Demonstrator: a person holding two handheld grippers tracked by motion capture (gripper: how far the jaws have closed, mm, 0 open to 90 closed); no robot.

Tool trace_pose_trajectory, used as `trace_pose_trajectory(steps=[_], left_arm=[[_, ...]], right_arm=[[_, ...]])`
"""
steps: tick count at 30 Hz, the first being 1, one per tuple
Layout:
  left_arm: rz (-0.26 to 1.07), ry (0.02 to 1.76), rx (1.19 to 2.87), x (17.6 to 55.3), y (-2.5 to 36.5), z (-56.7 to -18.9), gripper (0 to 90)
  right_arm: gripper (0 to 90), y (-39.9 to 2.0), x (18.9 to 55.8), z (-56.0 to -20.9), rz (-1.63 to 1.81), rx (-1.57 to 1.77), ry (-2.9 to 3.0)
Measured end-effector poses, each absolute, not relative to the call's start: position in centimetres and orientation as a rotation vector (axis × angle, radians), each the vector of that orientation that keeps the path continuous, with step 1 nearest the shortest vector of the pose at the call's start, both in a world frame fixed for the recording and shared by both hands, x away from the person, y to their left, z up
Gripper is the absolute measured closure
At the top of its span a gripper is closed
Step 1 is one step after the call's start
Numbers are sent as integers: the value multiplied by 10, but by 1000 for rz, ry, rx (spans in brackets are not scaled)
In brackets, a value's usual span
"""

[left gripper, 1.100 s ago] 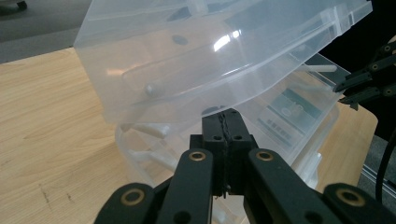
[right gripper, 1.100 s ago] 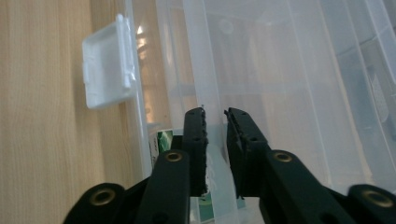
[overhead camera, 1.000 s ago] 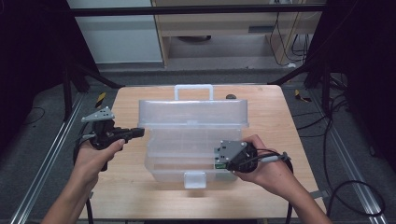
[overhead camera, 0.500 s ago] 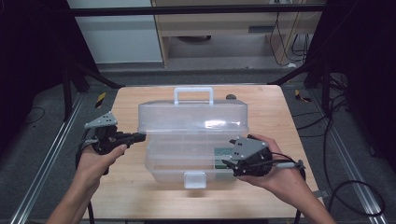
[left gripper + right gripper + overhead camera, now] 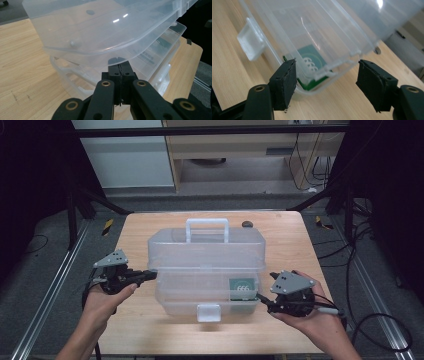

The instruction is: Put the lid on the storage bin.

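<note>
My left gripper, jaws together, and right gripper, jaws apart, flank the clear plastic box: light, slick, flexing, best taken by its handle.

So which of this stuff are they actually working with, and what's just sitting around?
In use:
- clear plastic box, lid partly lowered
- green packet inside it
- left hand-held gripper, shut, at the box's left end
- right hand-held gripper, open, at its right front corner

Lying about:
- small dark object behind the box
</note>
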State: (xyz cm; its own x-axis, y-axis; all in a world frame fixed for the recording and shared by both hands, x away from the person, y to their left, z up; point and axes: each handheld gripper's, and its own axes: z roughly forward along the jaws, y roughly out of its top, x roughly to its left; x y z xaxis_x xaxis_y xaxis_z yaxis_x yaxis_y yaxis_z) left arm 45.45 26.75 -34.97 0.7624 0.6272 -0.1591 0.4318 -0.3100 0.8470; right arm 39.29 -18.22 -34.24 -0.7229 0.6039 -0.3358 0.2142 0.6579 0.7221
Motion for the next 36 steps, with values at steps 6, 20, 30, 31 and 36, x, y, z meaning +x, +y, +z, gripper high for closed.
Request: trace_pose_trajectory(steps=[6,20,30,31,36], left_arm=[[254,800,1939,453,269,-351,900],[280,799,1957,448,267,-359,900],[282,800,1958,445,269,-365,900],[282,800,1958,445,269,-365,900],[281,805,1960,443,271,-373,900]], right_arm=[[304,-201,393,-349,904,703,2269],[216,-248,424,-386,896,1085,2089],[174,-267,454,-423,880,1274,2025],[174,-267,454,-423,880,1274,2025],[174,-273,464,-444,874,1339,2002]])
